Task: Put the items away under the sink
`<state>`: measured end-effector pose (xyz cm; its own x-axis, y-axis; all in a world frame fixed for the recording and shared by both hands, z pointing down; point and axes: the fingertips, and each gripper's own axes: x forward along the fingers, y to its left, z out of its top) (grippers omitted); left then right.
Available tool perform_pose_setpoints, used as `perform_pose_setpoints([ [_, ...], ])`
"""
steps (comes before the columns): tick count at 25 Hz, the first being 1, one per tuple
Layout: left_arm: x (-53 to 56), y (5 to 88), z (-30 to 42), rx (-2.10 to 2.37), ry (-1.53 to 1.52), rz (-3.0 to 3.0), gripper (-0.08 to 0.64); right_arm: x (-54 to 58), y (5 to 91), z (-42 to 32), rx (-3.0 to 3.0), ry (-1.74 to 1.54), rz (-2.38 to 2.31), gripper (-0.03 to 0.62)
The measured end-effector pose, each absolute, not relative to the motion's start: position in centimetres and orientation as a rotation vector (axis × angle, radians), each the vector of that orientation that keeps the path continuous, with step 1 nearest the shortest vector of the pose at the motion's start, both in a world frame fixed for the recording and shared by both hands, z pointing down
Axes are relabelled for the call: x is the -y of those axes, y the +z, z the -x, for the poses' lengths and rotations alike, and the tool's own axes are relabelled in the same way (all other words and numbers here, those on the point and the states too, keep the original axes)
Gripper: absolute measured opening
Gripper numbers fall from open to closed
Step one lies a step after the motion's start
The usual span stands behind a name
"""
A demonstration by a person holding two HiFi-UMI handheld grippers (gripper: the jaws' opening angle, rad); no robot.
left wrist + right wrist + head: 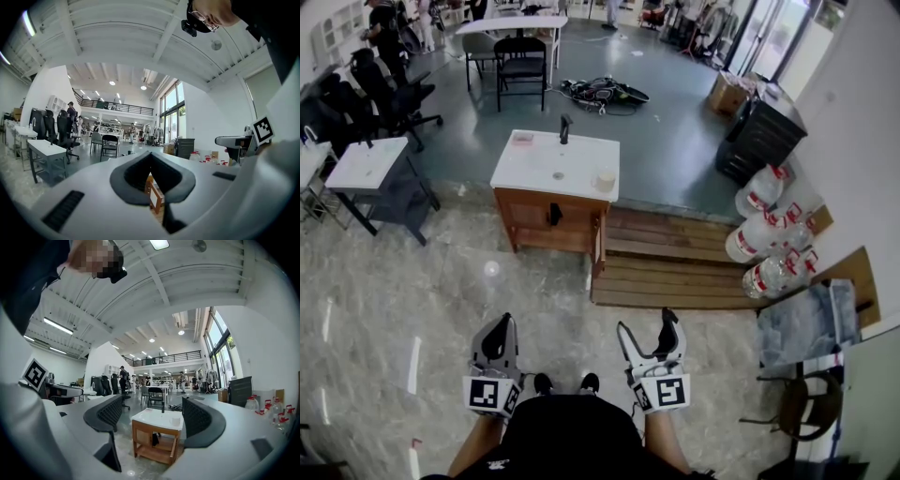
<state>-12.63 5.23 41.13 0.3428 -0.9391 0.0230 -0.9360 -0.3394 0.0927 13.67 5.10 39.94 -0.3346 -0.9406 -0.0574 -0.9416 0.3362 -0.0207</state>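
Note:
A white sink top (555, 169) with a black faucet (564, 127) rests on a wooden cabinet (546, 223) a few steps ahead. The cabinet's door (598, 246) stands open at the right. On the top lie a pink item (522, 139) and a pale cup-like item (605, 179). A dark item (553, 214) shows inside the cabinet. My left gripper (497, 342) (151, 161) is held low, shut and empty. My right gripper (647, 325) (154, 416) is open and empty, with the sink (157, 420) seen between its pads, far off.
A wooden platform (675, 267) lies right of the cabinet, with several water jugs (764, 234) beyond it. A black cabinet (764, 136) stands farther back. A white table (366, 164) and office chairs (394, 89) are at the left. A grey cloth (806, 323) lies at the right.

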Motion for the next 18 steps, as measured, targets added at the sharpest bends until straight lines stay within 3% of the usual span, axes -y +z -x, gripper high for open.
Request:
perform_pose_setpoints([
  [5,-5.1,41.2,13.0,1.753,-0.059,-2.496,0.006,-5.6,39.1,-13.3,-2.494,0.05,1.706,0.449],
  [18,-4.7,41.1,14.8,1.727,-0.06,-2.497,0.006,-5.8,39.2,-12.9,-2.471,0.058,1.797,0.454],
])
